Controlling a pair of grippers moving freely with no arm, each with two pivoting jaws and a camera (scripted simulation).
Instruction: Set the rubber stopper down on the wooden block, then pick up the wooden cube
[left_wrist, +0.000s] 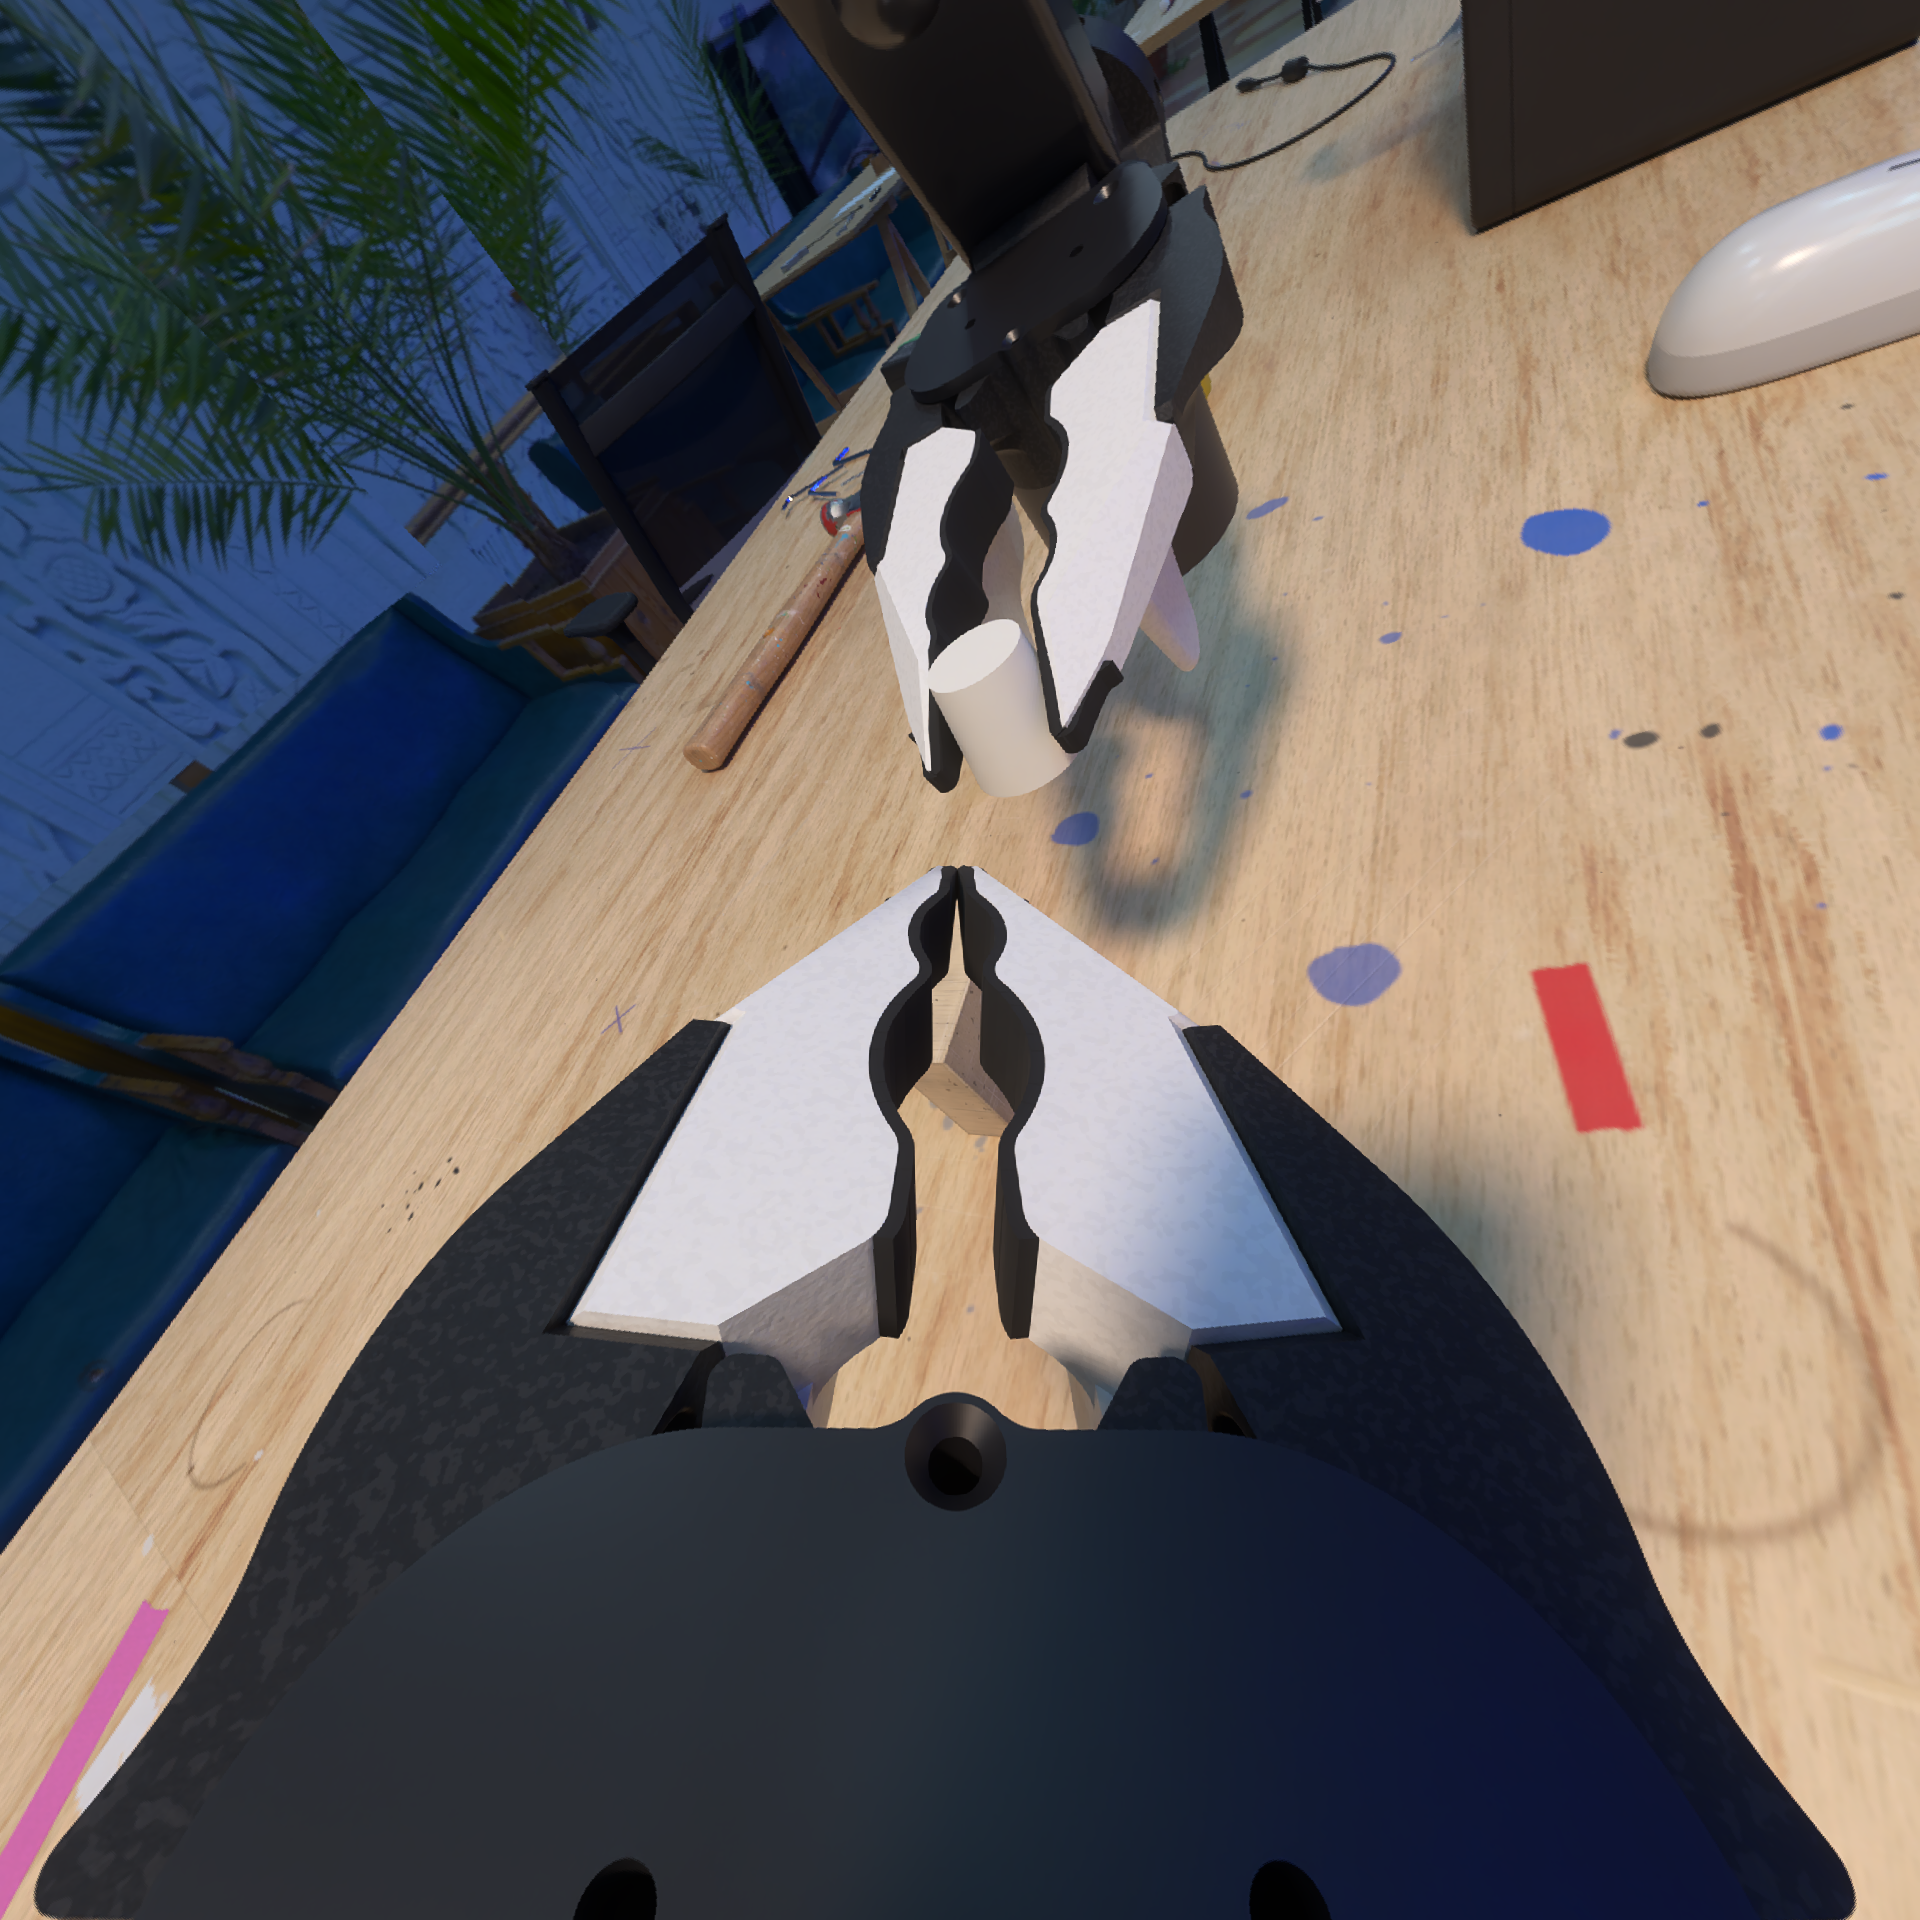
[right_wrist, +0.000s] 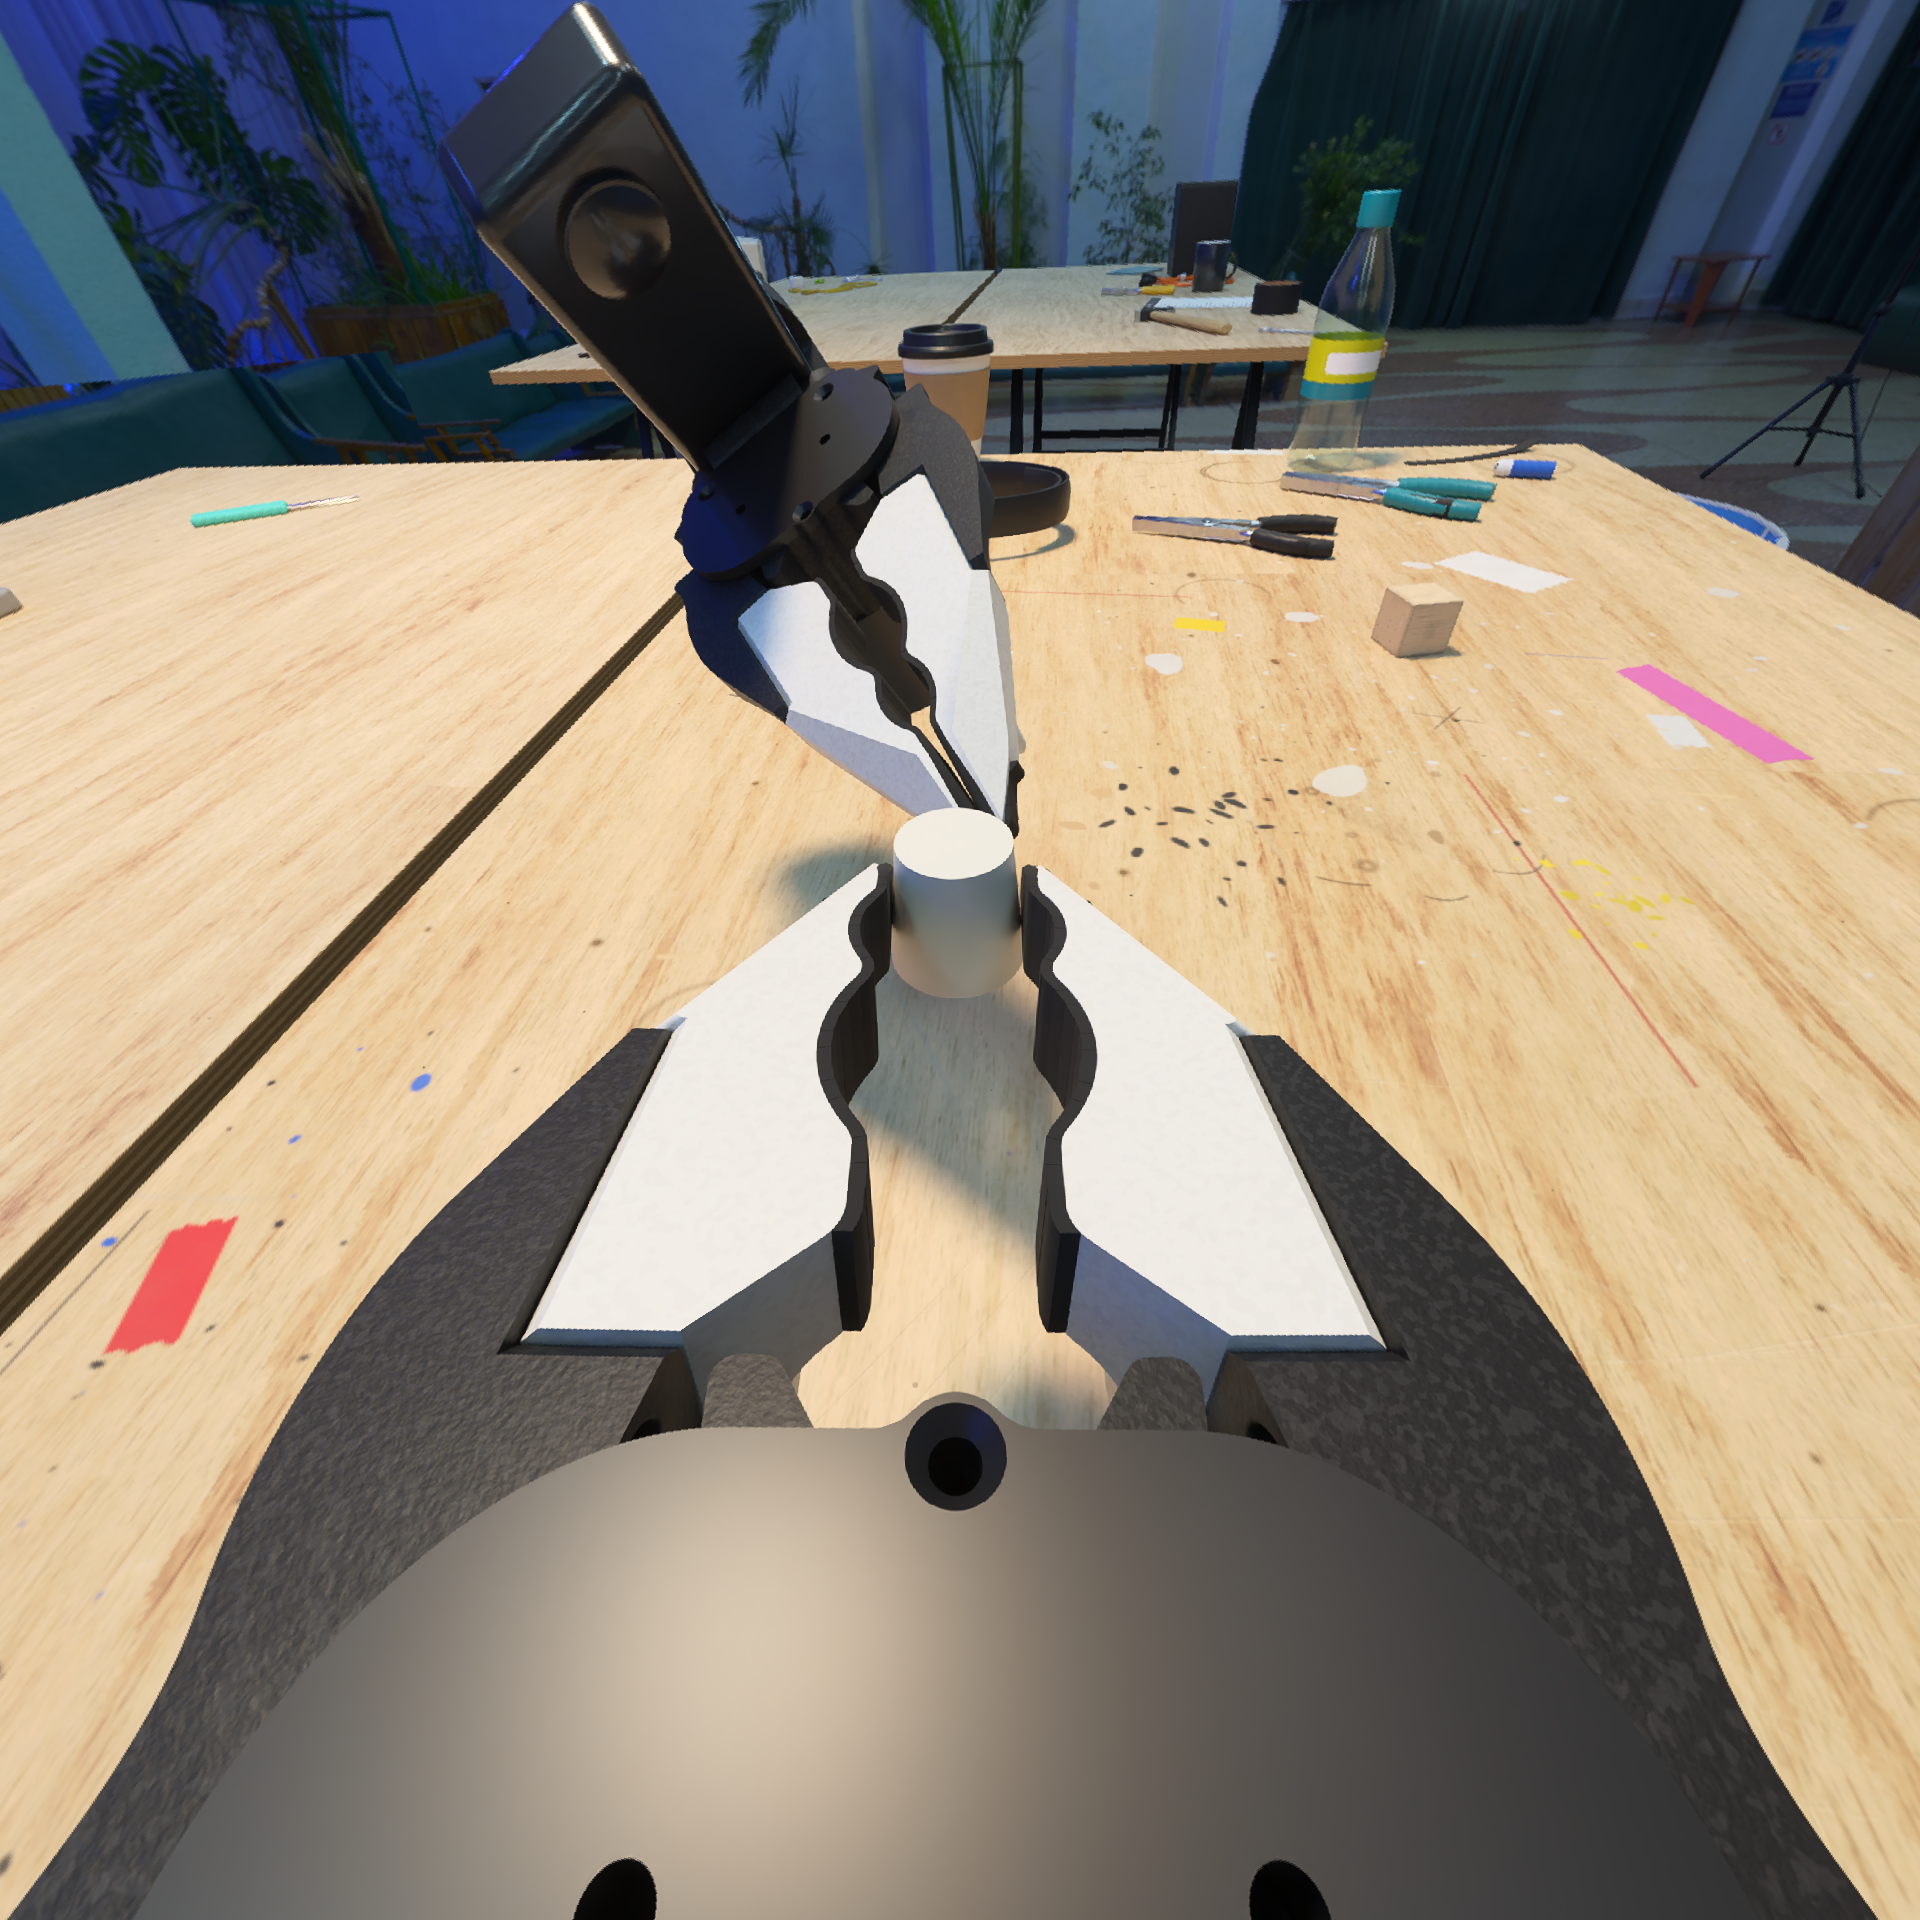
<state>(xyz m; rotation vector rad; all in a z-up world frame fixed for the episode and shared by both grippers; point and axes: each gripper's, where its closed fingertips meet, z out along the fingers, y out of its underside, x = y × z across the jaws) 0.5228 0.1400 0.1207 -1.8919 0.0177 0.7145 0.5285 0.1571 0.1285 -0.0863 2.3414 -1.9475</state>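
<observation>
My right gripper (right_wrist: 954, 888) is shut on the white rubber stopper (right_wrist: 954, 925), gripping it at the fingertips. In the left wrist view the right gripper (left_wrist: 1003, 758) holds the stopper (left_wrist: 987, 717) just above the table. My left gripper (left_wrist: 956, 878) is shut, its tips close to the stopper. It also shows in the right wrist view (right_wrist: 982, 805), angled down behind the stopper. A pale wooden block (left_wrist: 961, 1081) shows through the gap between the left fingers, below them. A wooden cube (right_wrist: 1415, 619) sits on the table (right_wrist: 312, 779) at the far right.
A hammer handle (left_wrist: 774, 644), a white rounded object (left_wrist: 1787, 281) and a dark box (left_wrist: 1662, 94) lie around the right gripper. At the table's far edge stand a coffee cup (right_wrist: 945, 379), a bottle (right_wrist: 1340, 332), pliers (right_wrist: 1236, 532) and a black ring (right_wrist: 1029, 494).
</observation>
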